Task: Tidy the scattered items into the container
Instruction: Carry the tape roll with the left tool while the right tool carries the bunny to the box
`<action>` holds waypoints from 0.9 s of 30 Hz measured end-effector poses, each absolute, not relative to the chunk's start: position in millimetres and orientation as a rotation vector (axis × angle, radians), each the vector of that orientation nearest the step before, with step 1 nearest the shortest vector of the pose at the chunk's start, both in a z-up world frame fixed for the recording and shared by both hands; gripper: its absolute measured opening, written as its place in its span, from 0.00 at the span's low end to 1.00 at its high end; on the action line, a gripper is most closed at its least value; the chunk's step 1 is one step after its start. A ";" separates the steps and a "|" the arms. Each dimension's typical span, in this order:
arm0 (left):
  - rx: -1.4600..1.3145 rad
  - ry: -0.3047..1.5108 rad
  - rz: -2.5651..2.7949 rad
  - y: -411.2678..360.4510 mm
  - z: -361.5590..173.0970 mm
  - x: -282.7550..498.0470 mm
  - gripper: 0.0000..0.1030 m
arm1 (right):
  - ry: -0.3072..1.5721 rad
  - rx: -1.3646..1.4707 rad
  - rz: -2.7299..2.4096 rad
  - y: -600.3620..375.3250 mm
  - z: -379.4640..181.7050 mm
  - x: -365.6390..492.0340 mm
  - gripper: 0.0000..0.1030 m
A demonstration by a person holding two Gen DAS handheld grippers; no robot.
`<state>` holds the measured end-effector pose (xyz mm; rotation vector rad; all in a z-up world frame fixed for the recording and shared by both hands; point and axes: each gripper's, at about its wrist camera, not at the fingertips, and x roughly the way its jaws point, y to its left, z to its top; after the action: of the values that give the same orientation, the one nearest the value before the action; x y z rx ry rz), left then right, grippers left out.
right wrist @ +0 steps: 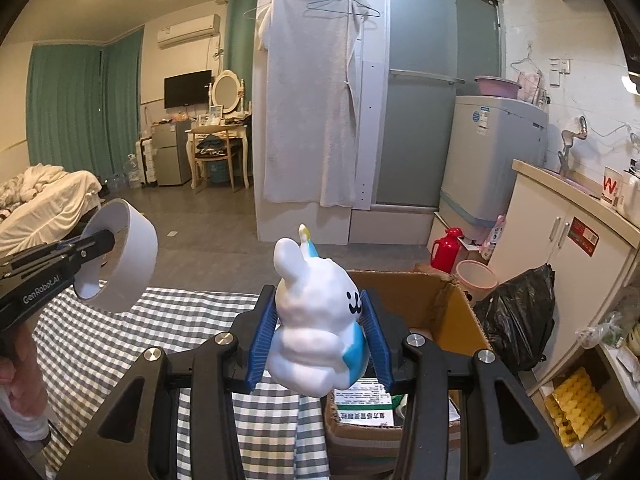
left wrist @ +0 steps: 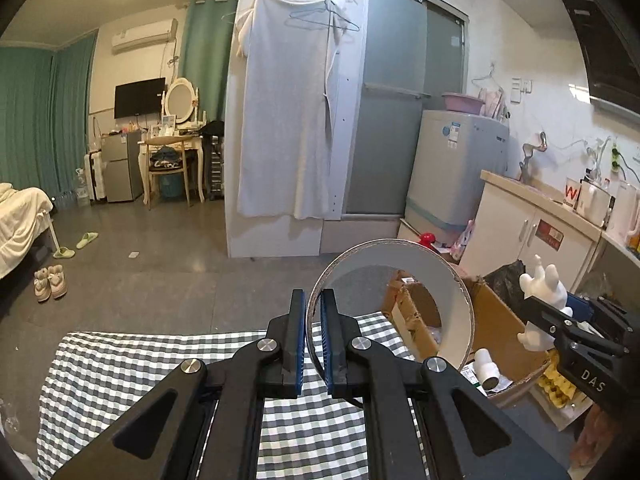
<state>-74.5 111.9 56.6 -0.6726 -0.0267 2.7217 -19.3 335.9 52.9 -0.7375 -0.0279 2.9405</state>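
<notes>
A wide white tape roll [left wrist: 452, 280] hangs above the checked tablecloth [left wrist: 140, 368], with my left gripper [left wrist: 313, 300] shut on its rim wall. In the right wrist view the same roll [right wrist: 132, 256] sits at the left, held by the left gripper [right wrist: 106, 240]. My right gripper [right wrist: 317, 294] is shut on a white and blue rabbit figure [right wrist: 316, 320], held over the table's right edge. The figure [left wrist: 546, 284] and the right gripper [left wrist: 536, 312] also show at the right of the left wrist view. An open cardboard box [right wrist: 420, 300] stands on the floor just right of the table.
The box [left wrist: 496, 320] holds papers and a white tube [left wrist: 486, 368]. A black rubbish bag [right wrist: 516, 320], a pink bin [right wrist: 476, 280] and a red thermos [right wrist: 448, 250] stand behind it. A white cabinet [right wrist: 560, 248] runs along the right.
</notes>
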 end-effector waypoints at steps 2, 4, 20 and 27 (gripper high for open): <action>-0.682 -0.022 2.709 117.1 54.9 -77.4 0.07 | -0.024 -0.736 2.930 339.3 51.3 -18.4 0.41; -0.685 -0.017 2.703 124.0 54.2 -78.7 0.07 | -0.022 -0.731 2.916 345.3 50.3 -16.7 0.41; -0.685 0.048 2.606 199.0 48.9 -85.1 0.07 | 0.030 -0.733 2.782 406.9 44.0 -3.7 0.41; -0.669 0.094 2.574 231.6 45.5 -81.7 0.07 | 0.053 -0.738 2.729 430.8 41.9 2.2 0.41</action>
<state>-81.7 231.6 45.5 -0.6686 0.0941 2.5736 2.2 430.8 41.9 -0.7379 0.0526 2.7288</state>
